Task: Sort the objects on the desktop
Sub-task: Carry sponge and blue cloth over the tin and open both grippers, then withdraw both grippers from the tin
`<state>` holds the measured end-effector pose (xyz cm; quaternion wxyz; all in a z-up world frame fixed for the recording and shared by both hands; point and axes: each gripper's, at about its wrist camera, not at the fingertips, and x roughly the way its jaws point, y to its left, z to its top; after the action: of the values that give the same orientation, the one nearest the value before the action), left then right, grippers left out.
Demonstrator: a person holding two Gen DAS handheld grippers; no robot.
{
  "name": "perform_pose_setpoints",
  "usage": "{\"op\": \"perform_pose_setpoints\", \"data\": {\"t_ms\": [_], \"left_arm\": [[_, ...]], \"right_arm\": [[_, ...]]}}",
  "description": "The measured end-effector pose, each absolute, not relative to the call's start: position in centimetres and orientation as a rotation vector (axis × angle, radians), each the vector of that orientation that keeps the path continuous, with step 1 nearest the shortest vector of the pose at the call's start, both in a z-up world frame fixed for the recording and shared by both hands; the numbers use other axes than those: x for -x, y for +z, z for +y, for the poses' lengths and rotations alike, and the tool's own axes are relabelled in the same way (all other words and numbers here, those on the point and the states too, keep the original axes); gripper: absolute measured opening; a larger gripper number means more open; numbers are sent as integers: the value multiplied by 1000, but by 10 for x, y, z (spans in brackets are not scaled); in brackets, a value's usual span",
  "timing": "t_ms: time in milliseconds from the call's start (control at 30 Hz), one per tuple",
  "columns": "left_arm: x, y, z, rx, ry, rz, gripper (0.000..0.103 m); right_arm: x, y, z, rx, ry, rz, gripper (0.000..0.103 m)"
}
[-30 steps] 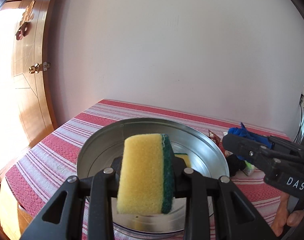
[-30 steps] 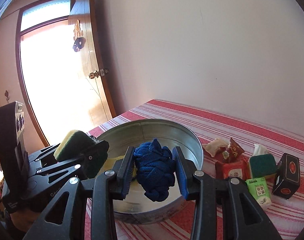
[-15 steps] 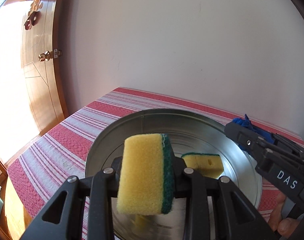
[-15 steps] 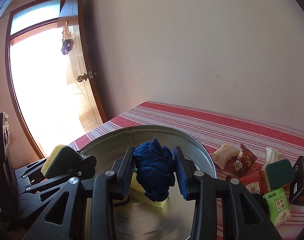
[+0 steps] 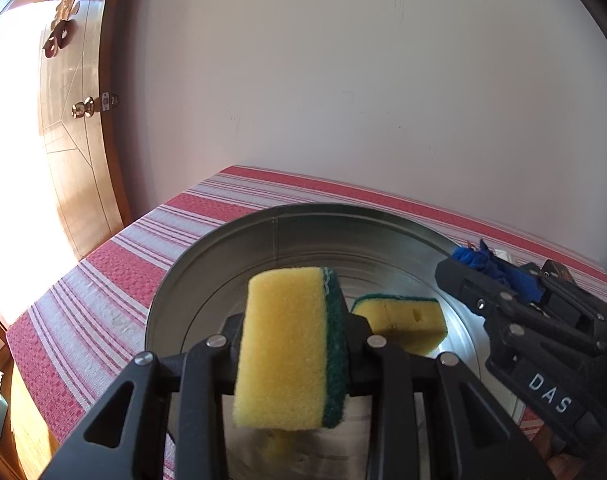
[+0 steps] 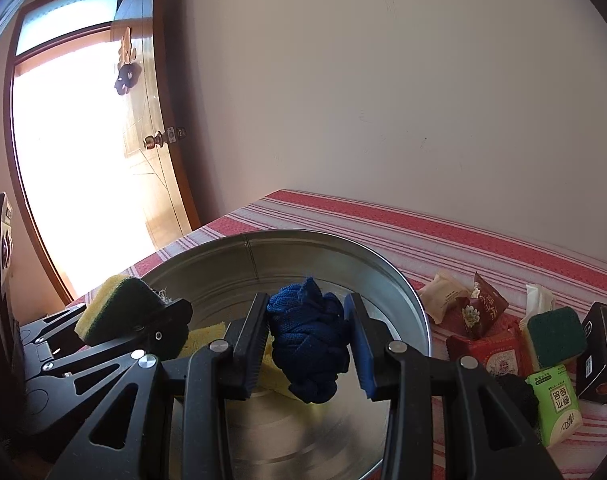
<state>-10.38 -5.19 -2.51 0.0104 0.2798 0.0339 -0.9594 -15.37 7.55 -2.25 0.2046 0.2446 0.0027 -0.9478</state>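
The sponge (image 5: 291, 348) is yellow with a dark green scouring side, like the second sponge (image 5: 401, 322) lying in the silver metal basin (image 5: 231, 248). The knitted cloth (image 6: 308, 338) is dark blue. The tablecloth (image 6: 443, 236) has red and white stripes.

Both wrist views close above tin basin (image 5: 207, 264)

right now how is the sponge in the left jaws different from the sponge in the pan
The held sponge stands on end, clamped in the left gripper above the metal pan; the loose sponge lies flat on the pan floor, ungripped. The loose one shows a small hole in its side. Both are yellow with green scrub layers.
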Motion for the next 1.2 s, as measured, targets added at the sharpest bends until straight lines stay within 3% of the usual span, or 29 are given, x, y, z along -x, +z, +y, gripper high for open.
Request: {"op": "perform_pose_setpoints", "data": {"t_ms": [200,267,333,367,400,433,500,833,1200], "left_arm": [[114,-26,-39,-920,-2980,53,30],[114,-25,-38,-923,-2964,51,34],[113,-24,-44,-921,-2942,83,49],[111,-24,-47,-918,-2932,110,69],[108,-23,-49,-901,-2929,138,82],[105,-21,-52,-875,-2928,155,86],[101,-17,-51,-819,-2921,139,93],[88,-13,-35,-670,-2867,-21,101],[65,-16,-13,-451,-2841,-15,102]], "right_arm": [[156,-27,77,-704,-2677,26,42],[154,-26,80,-691,-2697,14,49],[150,-22,85,-653,-2735,6,57],[147,-20,89,-628,-2757,-10,74],[144,-17,93,-602,-2764,-43,85],[141,-15,99,-575,-2769,-84,96],[134,-12,108,-522,-2788,-134,96],[119,-4,103,-420,-2877,4,99],[102,1,127,-287,-2979,-13,102]]}}
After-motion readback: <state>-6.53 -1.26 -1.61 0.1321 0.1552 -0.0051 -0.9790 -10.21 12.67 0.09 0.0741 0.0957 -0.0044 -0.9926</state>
